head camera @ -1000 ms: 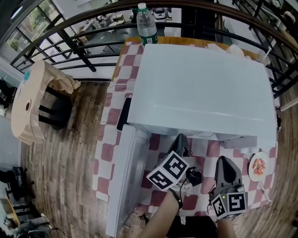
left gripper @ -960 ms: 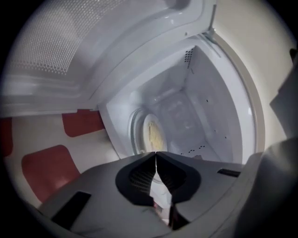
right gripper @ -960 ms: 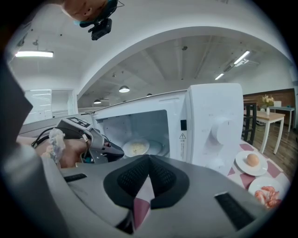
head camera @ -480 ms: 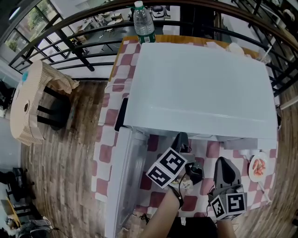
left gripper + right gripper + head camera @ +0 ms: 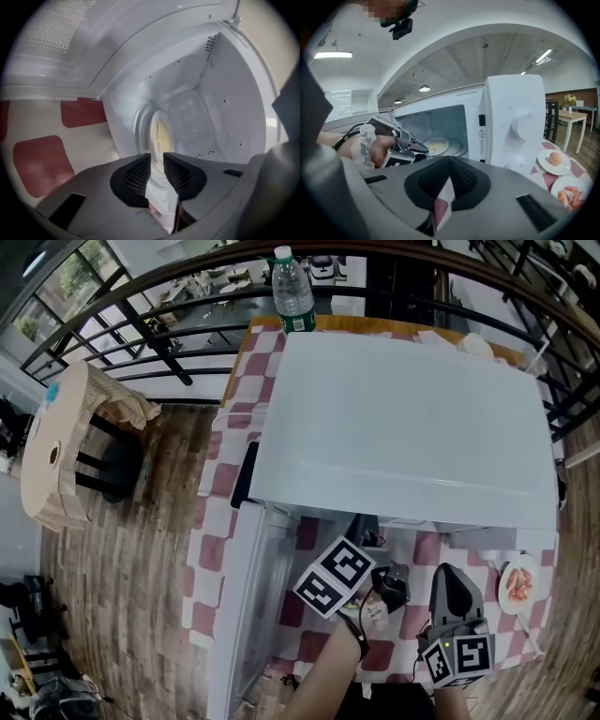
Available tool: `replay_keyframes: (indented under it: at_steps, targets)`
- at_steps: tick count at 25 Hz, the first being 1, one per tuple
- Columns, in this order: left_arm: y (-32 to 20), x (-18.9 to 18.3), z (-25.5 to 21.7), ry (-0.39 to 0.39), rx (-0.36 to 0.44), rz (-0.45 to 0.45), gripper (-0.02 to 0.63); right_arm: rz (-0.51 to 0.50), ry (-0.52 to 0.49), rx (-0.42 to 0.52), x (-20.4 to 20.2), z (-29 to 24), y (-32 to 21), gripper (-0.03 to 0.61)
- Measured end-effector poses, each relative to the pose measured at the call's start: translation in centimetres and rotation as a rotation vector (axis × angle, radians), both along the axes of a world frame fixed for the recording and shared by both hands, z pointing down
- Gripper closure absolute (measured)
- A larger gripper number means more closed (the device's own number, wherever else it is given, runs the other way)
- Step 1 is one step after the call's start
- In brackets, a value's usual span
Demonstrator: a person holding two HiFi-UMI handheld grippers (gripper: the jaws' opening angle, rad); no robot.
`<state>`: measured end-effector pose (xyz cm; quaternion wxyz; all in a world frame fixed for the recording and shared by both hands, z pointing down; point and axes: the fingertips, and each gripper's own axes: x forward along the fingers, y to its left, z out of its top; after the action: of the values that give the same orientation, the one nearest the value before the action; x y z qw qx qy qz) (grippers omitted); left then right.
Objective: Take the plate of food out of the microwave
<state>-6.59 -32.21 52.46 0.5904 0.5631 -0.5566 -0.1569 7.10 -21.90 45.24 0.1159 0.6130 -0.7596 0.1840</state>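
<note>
The white microwave [image 5: 403, 418] stands on the checked table with its door [image 5: 246, 596] swung open to the left. Inside, a white plate of pale yellow food [image 5: 161, 133] rests on the turntable; the right gripper view also shows the plate [image 5: 436, 146]. My left gripper [image 5: 157, 158] reaches into the opening, just short of the plate's rim. Its jaws have just been opening and stand apart with nothing gripped between them. From above, the left gripper [image 5: 364, 529] has its tips under the microwave's front edge. My right gripper [image 5: 450, 161] hangs back in front of the microwave, shut and empty.
Right of the microwave lie a plate with an egg [image 5: 554, 160] and a plate of shrimp [image 5: 518, 582]. A water bottle [image 5: 292, 292] stands behind the microwave. A chair [image 5: 70, 442] is on the wooden floor to the left. The microwave's control knobs [image 5: 522, 126] face the right gripper.
The left gripper's marker cube has rolled slightly and edged toward the microwave opening. The right gripper has stayed where it was.
</note>
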Motion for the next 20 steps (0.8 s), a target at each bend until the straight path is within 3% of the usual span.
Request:
replay_keyframes:
  at_steps: [13, 14, 20]
  targets:
    - [-0.48, 0.18, 0.19, 0.036, -0.018, -0.004, 0.506, 0.009, 0.007, -0.016, 0.28, 0.58, 0.46, 0.586]
    - [-0.51, 0.2, 0.18, 0.037, -0.017, 0.001, 0.537, 0.011, 0.008, -0.017, 0.35, 0.62, 0.47, 0.586]
    - [-0.45, 0.09, 0.57, 0.035, -0.021, 0.014, 0.554, 0.007, 0.008, -0.019, 0.33, 0.78, 0.46, 0.586]
